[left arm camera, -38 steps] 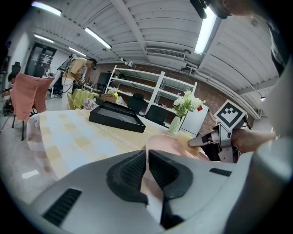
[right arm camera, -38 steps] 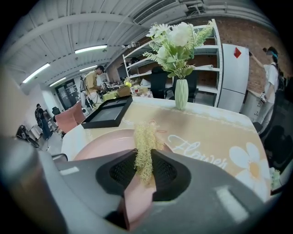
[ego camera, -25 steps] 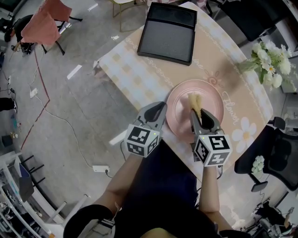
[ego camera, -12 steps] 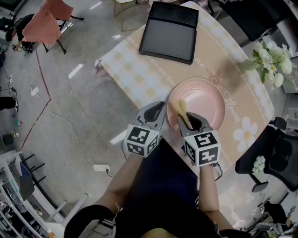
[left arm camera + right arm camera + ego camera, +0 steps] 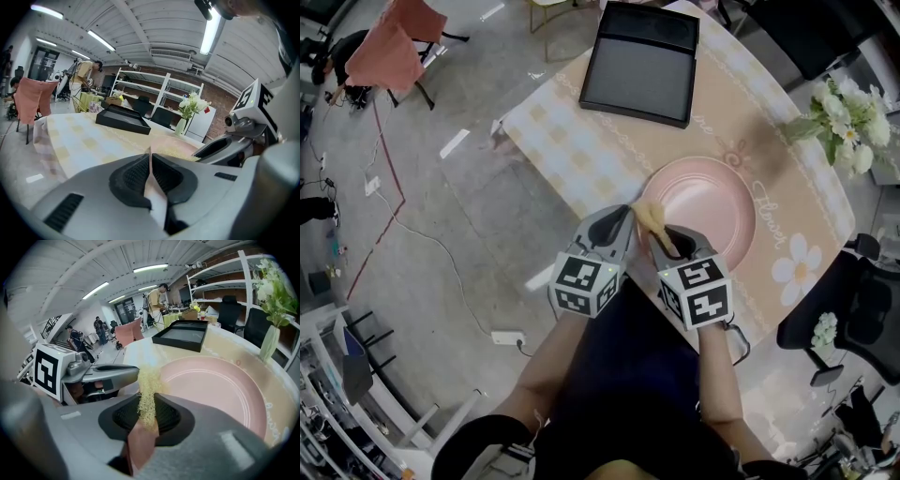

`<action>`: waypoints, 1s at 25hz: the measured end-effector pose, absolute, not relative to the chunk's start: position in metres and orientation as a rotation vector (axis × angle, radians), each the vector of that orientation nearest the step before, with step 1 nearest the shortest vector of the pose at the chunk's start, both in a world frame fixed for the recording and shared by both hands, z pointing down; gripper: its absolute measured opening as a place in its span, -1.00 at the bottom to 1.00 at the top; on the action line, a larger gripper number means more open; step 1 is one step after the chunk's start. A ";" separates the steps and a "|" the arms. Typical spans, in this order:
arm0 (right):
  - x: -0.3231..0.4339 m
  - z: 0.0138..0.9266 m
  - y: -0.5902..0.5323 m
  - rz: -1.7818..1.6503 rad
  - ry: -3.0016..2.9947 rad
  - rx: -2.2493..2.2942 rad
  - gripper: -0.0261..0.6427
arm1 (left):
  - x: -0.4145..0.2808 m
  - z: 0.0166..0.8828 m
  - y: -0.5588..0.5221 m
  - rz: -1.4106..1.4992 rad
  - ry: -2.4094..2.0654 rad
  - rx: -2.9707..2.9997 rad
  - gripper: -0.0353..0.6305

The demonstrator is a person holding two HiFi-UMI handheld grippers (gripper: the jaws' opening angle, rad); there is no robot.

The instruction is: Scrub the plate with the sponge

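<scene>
The plate [image 5: 712, 202] is pink; the sponge [image 5: 651, 217] at its 9 o'clock is yellow. The tray [image 5: 642, 70] is black, and the tablecloth [image 5: 572, 155] has pale checks.

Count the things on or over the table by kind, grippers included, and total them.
plate: 1
sponge: 1
black tray: 1
vase of flowers: 1
grippers: 2, left gripper and right gripper
Total: 6

1 × tabletop [image 5: 581, 150]. 1 × pink plate [image 5: 708, 211]. 1 × yellow sponge [image 5: 652, 217]. 1 × black tray [image 5: 642, 66], at 12 o'clock. 1 × flower bunch [image 5: 848, 122], at 2 o'clock. 2 × grippers: left gripper [image 5: 623, 214], right gripper [image 5: 661, 234].
</scene>
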State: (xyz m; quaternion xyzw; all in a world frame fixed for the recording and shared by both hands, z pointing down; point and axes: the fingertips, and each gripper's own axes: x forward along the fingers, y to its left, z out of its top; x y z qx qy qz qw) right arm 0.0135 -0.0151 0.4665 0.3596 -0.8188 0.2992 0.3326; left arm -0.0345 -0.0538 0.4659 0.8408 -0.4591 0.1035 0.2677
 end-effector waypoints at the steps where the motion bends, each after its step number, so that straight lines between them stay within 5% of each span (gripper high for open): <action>1: 0.013 0.468 -0.015 0.789 -2.137 0.931 -0.69 | -0.035 0.467 -0.054 0.283 -1.240 2.267 -0.82; 25: 0.024 0.480 -0.015 0.777 -2.062 0.890 -0.69 | -0.034 0.469 -0.050 0.308 -1.234 2.271 -0.82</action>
